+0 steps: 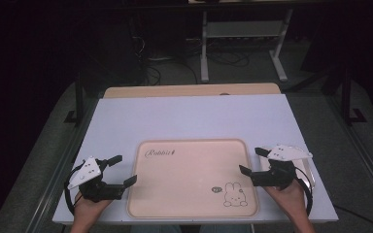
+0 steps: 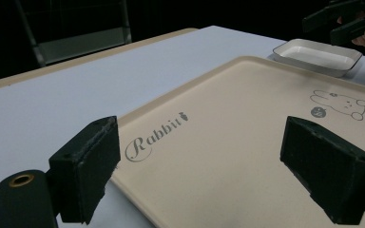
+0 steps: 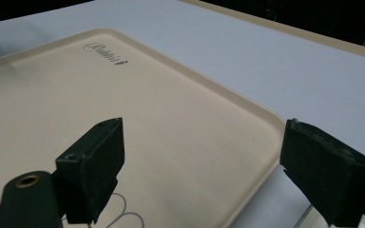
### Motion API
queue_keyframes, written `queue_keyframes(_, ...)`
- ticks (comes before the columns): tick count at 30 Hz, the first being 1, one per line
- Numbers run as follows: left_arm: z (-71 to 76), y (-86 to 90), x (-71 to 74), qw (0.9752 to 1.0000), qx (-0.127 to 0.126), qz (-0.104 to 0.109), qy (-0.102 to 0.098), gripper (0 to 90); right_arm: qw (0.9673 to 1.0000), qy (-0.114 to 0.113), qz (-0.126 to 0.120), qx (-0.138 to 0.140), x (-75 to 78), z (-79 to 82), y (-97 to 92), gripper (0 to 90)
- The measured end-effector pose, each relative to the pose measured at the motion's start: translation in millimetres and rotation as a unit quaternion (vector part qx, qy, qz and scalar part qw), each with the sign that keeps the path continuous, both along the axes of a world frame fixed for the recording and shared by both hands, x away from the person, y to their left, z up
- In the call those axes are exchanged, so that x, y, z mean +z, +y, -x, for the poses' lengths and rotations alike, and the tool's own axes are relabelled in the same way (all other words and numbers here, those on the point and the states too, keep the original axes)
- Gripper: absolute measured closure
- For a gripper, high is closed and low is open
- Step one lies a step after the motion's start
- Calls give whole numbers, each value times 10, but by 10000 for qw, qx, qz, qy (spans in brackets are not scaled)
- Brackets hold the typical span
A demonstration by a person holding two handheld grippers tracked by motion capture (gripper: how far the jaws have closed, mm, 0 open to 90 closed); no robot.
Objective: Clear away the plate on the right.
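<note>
A cream tray (image 1: pixel 189 194) printed with "Rabbit" and a rabbit drawing lies flat at the table's front centre; it also appears as the cream tray (image 2: pixel 247 152) and cream tray (image 3: pixel 171 123). My left gripper (image 1: pixel 123 169) hovers open at its left edge, held by a hand, nothing between the jaws. At the tray's right edge my right gripper (image 1: pixel 253 160) is open too, over a small white dish (image 1: pixel 308 175). The left gripper view shows that white dish (image 2: pixel 319 56) beyond the tray, with the right gripper (image 2: pixel 342 21) above it.
The white table (image 1: pixel 189 119) has bare surface behind the tray and a wooden strip (image 1: pixel 192 90) along its far edge. Beyond it stand a white desk frame (image 1: pixel 245 36) and cables on a dark floor.
</note>
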State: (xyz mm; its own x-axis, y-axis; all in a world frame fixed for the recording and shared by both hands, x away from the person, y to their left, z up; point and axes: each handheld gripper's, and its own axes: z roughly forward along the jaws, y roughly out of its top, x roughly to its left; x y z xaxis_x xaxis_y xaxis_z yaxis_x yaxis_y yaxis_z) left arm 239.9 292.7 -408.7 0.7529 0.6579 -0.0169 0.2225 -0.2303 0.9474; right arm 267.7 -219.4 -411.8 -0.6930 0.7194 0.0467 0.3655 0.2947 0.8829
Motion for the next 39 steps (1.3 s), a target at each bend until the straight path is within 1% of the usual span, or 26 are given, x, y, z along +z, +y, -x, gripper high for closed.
queue_keyframes(9, 6, -6, 0, 10000, -33, -23, -7, 131, 10000, 9, -14, -26, 7, 5, -15, 142)
queue_keyframes(13, 3, -3, -1, 10000, -27, 3, 3, 131, 10000, 8, -8, -26, 9, 6, -27, 142)
queue_keyframes(26, 5, 4, 0, 10000, -26, 10, 7, 132, 9999, 122, -26, 13, 50, 49, -98, 142)
queue_keyframes(31, 6, 14, 2, 10000, -28, 19, 7, 132, 9999, 124, -19, 46, 74, 81, -120, 143)
queue_keyframes(39, 12, 22, 6, 10000, -3, 41, -7, 132, 9998, 202, -51, 45, 71, 93, -175, 144)
